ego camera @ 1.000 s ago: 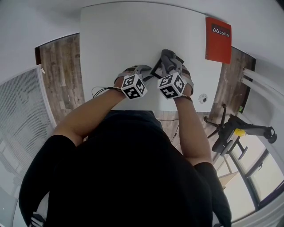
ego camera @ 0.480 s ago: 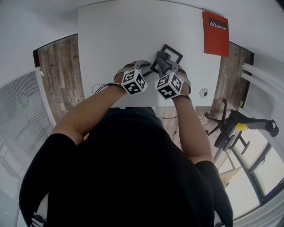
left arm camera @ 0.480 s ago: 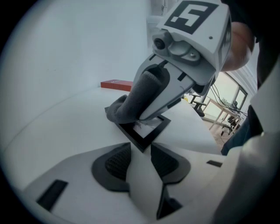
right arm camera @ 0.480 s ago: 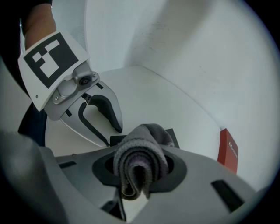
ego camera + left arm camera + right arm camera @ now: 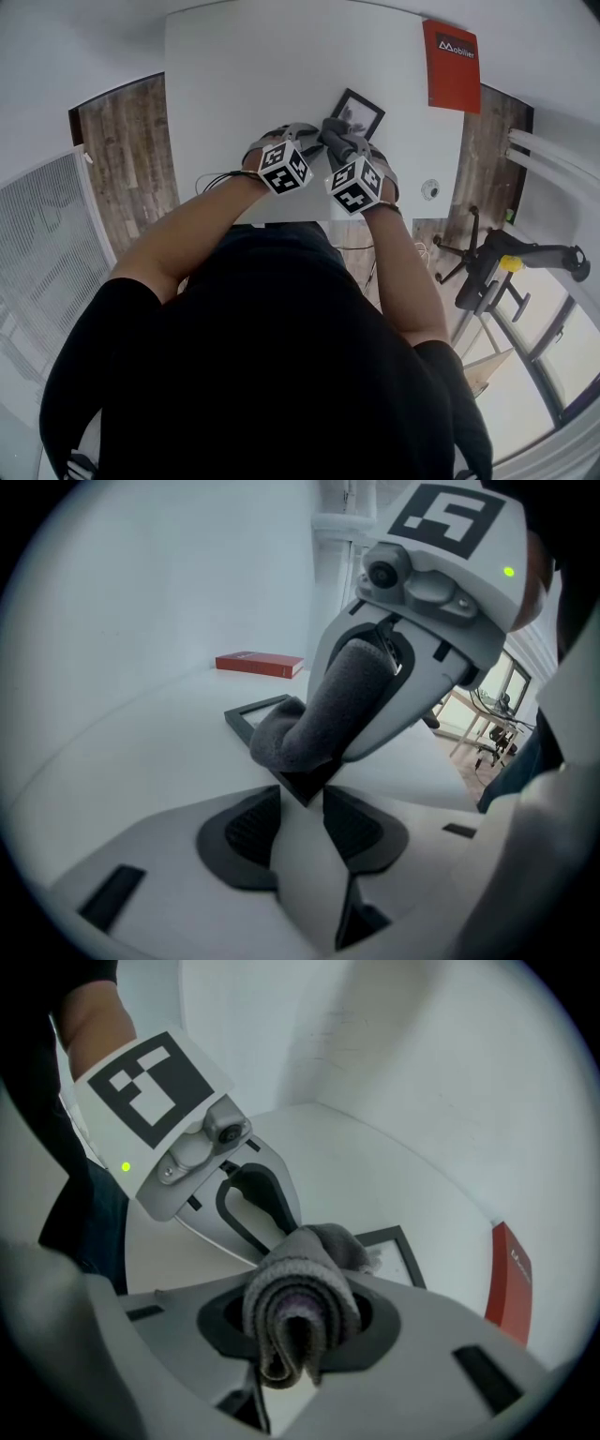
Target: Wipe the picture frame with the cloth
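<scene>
White surface (image 5: 244,84) fills most of what I look down on, with wood floor (image 5: 127,159) to either side of it. A red book (image 5: 452,66) lies flat at the far right corner of the surface. The picture frame (image 5: 361,111), black-edged, lies flat nearer to me and well apart from the book, turned so that one corner points at me.

My left tongs (image 5: 302,803) are clenched on that near corner, which sits wedged between the two dark pads (image 5: 246,829). My right tongs (image 5: 298,1321) come down steeply just beside the left ones and are clamped on the cloth (image 5: 300,1307), a grey one folded into a thick roll. Its loose end sticks out past the tips and rests on the frame close to the corner that my left tongs hold.
</scene>
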`<action>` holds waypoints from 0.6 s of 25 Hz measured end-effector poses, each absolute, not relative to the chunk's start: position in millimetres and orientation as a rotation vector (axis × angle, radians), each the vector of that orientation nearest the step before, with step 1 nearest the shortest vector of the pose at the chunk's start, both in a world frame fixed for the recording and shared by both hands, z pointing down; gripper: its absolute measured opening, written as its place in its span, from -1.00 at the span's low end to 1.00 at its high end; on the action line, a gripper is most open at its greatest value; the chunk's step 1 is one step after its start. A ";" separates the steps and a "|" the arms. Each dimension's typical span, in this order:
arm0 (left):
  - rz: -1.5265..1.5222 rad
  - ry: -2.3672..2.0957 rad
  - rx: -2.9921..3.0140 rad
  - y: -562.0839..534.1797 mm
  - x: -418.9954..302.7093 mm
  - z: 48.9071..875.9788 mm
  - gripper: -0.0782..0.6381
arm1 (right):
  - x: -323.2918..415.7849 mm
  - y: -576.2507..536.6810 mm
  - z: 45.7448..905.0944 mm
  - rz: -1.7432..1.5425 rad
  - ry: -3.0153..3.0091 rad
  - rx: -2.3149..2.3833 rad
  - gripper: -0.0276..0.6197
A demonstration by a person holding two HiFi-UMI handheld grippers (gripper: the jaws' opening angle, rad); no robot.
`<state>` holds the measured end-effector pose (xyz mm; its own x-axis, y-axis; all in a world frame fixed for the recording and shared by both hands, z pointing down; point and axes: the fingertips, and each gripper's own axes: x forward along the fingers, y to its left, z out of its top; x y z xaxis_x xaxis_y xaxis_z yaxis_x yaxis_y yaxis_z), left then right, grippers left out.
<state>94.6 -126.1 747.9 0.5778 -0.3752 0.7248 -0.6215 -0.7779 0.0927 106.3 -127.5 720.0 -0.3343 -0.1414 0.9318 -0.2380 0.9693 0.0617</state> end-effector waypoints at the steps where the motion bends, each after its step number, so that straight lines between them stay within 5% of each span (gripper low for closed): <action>1: 1.022 -0.813 2.475 -126.1 94.6 748.1 -0.37 | 106.4 -124.4 720.1 0.111 -1.924 0.265 -0.58; 15: 1.028 -0.825 2.482 -128.0 95.2 749.3 -0.37 | 107.5 -124.4 714.7 0.149 -1.949 0.285 -0.57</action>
<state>95.2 -128.0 749.3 0.5723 -0.3853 0.7239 -0.6232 -0.7781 0.0785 107.5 -124.4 714.7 -0.3644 -0.1290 0.9222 -0.2680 0.9630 0.0288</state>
